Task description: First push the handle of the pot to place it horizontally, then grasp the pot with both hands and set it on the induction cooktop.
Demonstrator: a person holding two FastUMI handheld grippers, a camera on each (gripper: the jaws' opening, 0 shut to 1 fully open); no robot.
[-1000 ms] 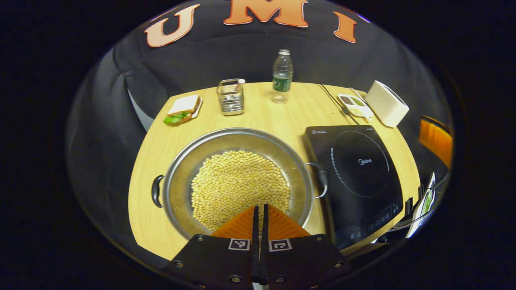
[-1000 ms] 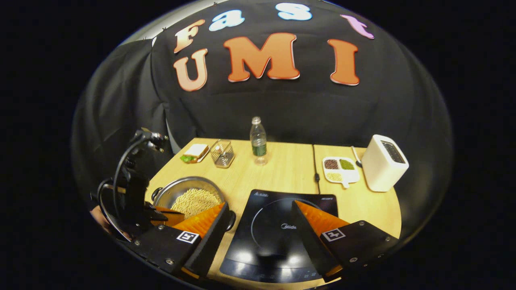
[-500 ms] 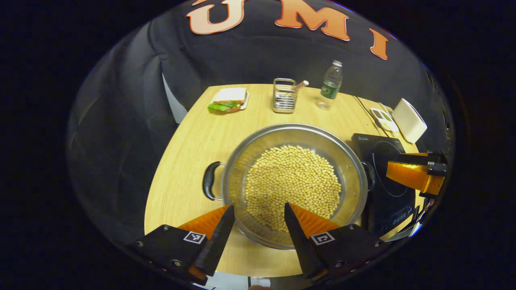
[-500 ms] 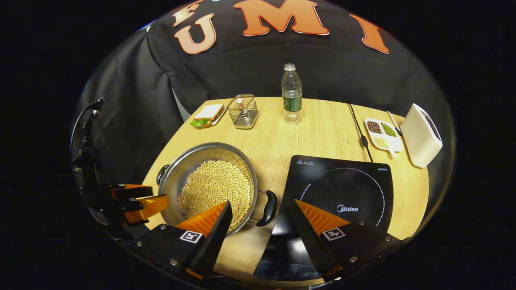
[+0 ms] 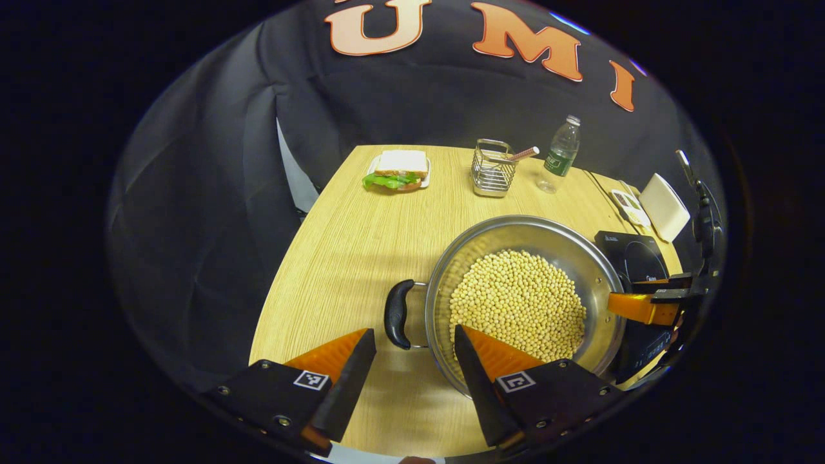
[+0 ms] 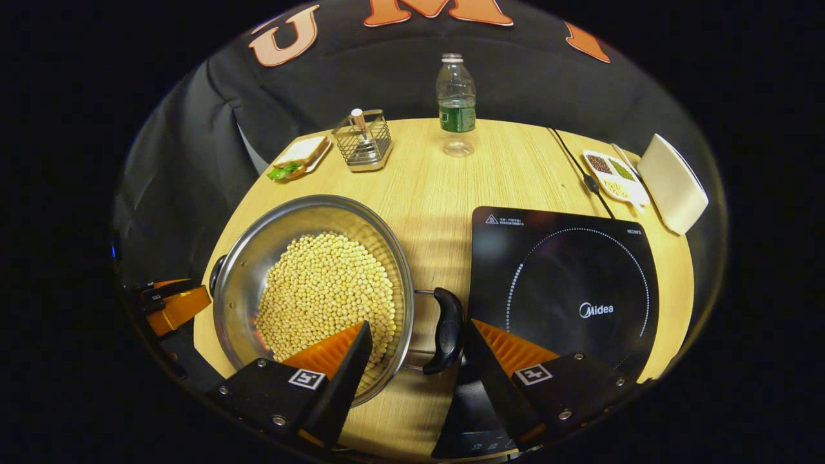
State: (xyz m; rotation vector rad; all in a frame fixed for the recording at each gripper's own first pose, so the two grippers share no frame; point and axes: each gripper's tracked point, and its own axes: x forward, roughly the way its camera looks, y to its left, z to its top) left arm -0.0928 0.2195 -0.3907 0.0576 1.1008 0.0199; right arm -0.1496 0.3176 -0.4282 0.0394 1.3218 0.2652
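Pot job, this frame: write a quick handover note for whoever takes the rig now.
Left gripper: open, lined up on the pot's left handle, not gripping.
Right gripper: open, lined up on the right handle, not gripping.
Pot, holding soybeans, sits on the table beside the induction cooktop, not on it.
Done: handles lie sideways, one toward each gripper.
Left: close on both handles, lift, set the pot on the cooktop.

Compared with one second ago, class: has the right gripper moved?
Yes. The right gripper has shifted left, off the cooktop toward the pot; open, it now frames the handle.
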